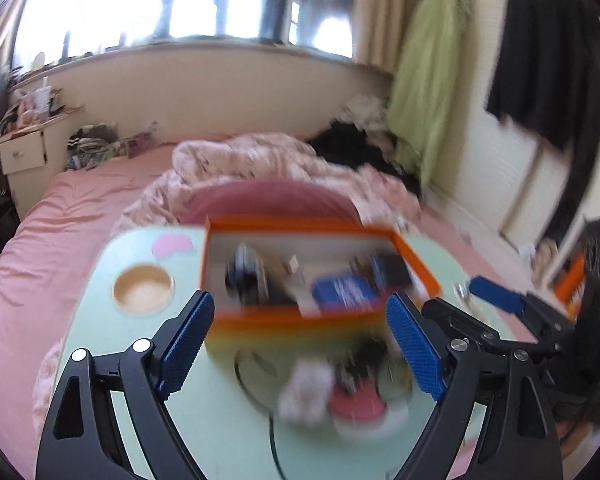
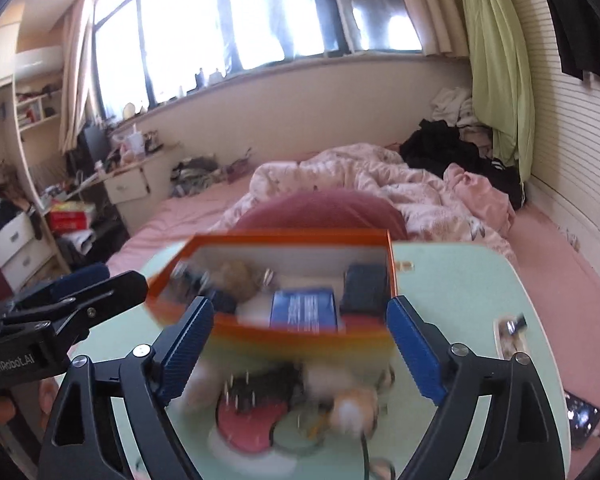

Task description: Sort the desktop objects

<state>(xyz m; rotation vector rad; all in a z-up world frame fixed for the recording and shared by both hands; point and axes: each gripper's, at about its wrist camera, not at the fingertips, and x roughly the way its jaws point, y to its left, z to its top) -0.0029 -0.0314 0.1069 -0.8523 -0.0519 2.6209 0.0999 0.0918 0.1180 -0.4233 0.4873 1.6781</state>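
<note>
1. You hold both claws over a pale green worktop (image 1: 204, 420) that stands on a pink bed (image 1: 72, 216).
2. Your left claw (image 1: 300, 344) has its jaws wide apart and holds nothing. Your right claw (image 2: 300, 344) is likewise spread and empty.
3. An open orange box (image 1: 416, 258) sits toward the far edge of the worktop, already holding several things, among them a blue packet (image 1: 342, 290) and some dark items too blurred to name.
4. A loose pile (image 1: 340, 392) of unsorted objects lies just in front of the box, near the worktop's near edge, between the fingers of both claws. It shows something pink, something white and fluffy, and a dark cable, all smeared by motion.
5. A round wooden cup holder (image 1: 143, 288) is set in the worktop's far left corner.
6. Judging from this, you are mid-sort, between picks. The next move calls for lowering one claw onto a single piece of the pile and closing on it alone, clear of the cable.
</note>
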